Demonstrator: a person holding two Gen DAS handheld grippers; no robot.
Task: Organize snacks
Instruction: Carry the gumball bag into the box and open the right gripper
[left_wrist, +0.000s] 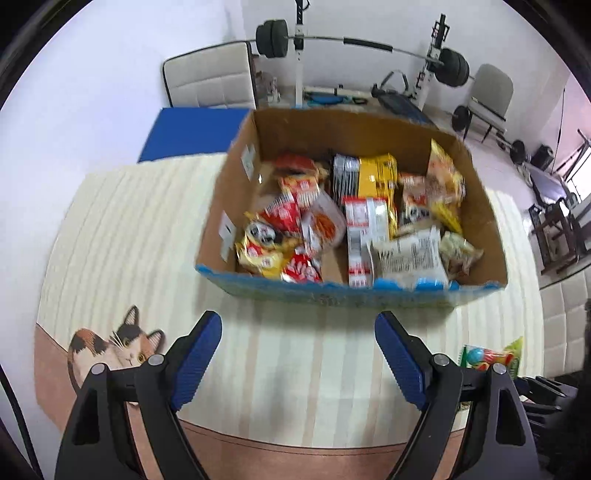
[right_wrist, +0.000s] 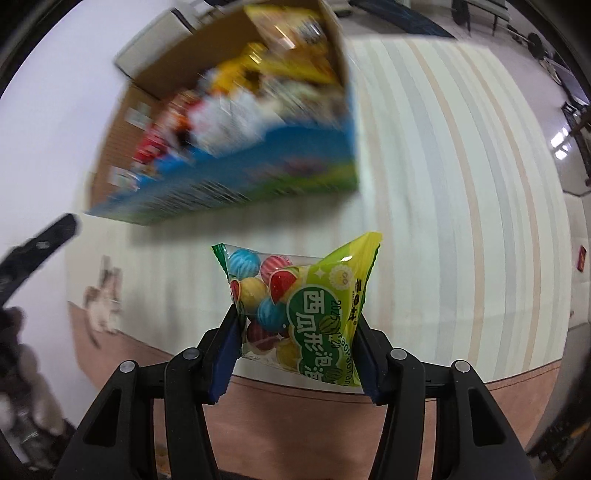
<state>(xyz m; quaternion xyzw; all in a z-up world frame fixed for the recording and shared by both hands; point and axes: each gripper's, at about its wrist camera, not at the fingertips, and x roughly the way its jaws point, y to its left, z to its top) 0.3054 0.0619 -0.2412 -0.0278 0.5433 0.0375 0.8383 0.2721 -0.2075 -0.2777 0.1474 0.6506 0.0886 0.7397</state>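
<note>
The step in hand looks like carrying a loose snack to the box: the right hand-held gripper (right_wrist: 295, 332) is clamped on the lower part of a green bag of gumballs (right_wrist: 295, 306), its blue pads pressing the wrapper from both sides, and the bag hangs clear above the striped cloth on the counter (right_wrist: 443, 221). The cardboard box (left_wrist: 480, 229) of snack packets stands ahead and to the left in the right wrist view, blurred. The left hand-held gripper (left_wrist: 299, 354) has its jaws wide apart with nothing between them, poised over the cloth just in front of the box's near wall. The next move probably calls for bringing the bag over the near wall, finding a gap among the packets already inside, and letting go without crushing the wrapper. Writing on the bag reads 西瓜形泡泡 in white on a green oval, with a printed date beginning 2025 and some small Latin lettering I cannot read surely. Labels on the boxed packets are too blurred to read.
</note>
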